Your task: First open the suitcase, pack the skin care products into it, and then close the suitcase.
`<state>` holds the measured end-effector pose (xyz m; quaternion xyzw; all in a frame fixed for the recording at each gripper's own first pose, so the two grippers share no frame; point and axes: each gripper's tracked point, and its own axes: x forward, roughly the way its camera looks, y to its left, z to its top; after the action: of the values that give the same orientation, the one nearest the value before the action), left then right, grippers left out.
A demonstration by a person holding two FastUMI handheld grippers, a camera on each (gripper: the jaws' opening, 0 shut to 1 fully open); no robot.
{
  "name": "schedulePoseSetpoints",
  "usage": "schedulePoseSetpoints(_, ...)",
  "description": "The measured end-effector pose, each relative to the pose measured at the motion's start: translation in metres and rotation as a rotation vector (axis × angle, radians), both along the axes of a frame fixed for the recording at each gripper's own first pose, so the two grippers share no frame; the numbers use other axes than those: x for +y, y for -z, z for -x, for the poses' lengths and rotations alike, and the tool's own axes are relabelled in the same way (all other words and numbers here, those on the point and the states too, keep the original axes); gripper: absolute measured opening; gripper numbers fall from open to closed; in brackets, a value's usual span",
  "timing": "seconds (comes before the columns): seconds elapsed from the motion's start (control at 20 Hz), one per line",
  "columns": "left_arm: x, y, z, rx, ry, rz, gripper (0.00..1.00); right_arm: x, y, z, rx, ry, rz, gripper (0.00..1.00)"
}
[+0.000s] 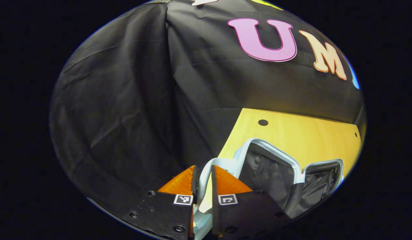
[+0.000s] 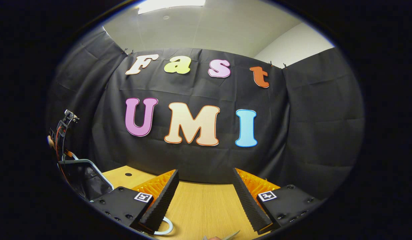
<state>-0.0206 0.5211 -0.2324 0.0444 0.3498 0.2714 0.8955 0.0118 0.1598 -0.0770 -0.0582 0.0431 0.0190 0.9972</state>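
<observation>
1. On my left gripper view, the left gripper [image 1: 203, 181] has its fingers drawn close together, pinching the pale rim of the suitcase [image 1: 269, 166] between them; the rim runs up through the narrow gap.
2. The suitcase stands open on the wooden table [image 1: 302, 133], to the right of my fingers, with its dark fabric lining showing in both halves and a pale grey-blue edge around each.
3. Behind and to the left, the black cloth wall [image 1: 126, 110] hangs in folds.
4. On my right gripper view, the right gripper [image 2: 204, 186] has its fingers spread wide apart over bare tabletop [image 2: 202, 206], holding nothing.
5. In that view the raised suitcase lid [image 2: 84, 178] sits at the far left edge, dark inside with a light rim, well apart from my right fingers.
6. Above the lid I see the other gripper's wiring and frame [image 2: 64, 123], partly cut off.
7. Something small and pale [image 2: 222, 237] lies at the bottom edge; I cannot tell what it is.
</observation>
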Motion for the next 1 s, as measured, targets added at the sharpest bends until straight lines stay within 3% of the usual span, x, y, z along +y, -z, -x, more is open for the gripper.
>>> schedulePoseSetpoints(0.05,-0.001,-0.004,-0.002,-0.025,0.004,-0.007,0.22,-0.001,0.0,0.0,0.0,0.002,0.001,0.98)
schedulePoseSetpoints(0.1,-0.007,-0.016,-0.005,-0.054,0.013,-0.017,0.23,-0.002,0.0,0.0,-0.001,0.001,0.0,0.98)
schedulePoseSetpoints(0.3,-0.028,-0.045,-0.019,-0.17,0.021,-0.047,0.68,-0.008,-0.001,-0.004,-0.005,0.005,-0.013,0.98)
schedulePoseSetpoints(0.5,-0.064,-0.079,-0.015,-0.301,0.022,-0.059,0.69,-0.016,-0.02,-0.01,-0.039,-0.023,-0.06,0.98)
schedulePoseSetpoints(0.75,-0.132,-0.119,-0.004,-0.401,0.061,-0.078,0.81,-0.038,-0.031,-0.011,-0.056,-0.064,-0.062,0.98)
schedulePoseSetpoints(0.85,-0.163,-0.127,-0.008,-0.426,0.091,-0.067,0.81,-0.048,-0.032,-0.01,-0.058,-0.08,-0.064,0.98)
schedulePoseSetpoints(0.9,-0.179,-0.131,-0.01,-0.437,0.104,-0.064,0.87,-0.053,-0.034,-0.01,-0.059,-0.086,-0.068,0.98)
schedulePoseSetpoints(0.95,-0.194,-0.134,-0.011,-0.444,0.121,-0.056,0.81,-0.057,-0.034,-0.009,-0.058,-0.094,-0.073,0.98)
schedulePoseSetpoints(1.0,-0.21,-0.137,-0.013,-0.45,0.136,-0.049,0.81,-0.061,-0.033,-0.007,-0.058,-0.102,-0.075,0.98)
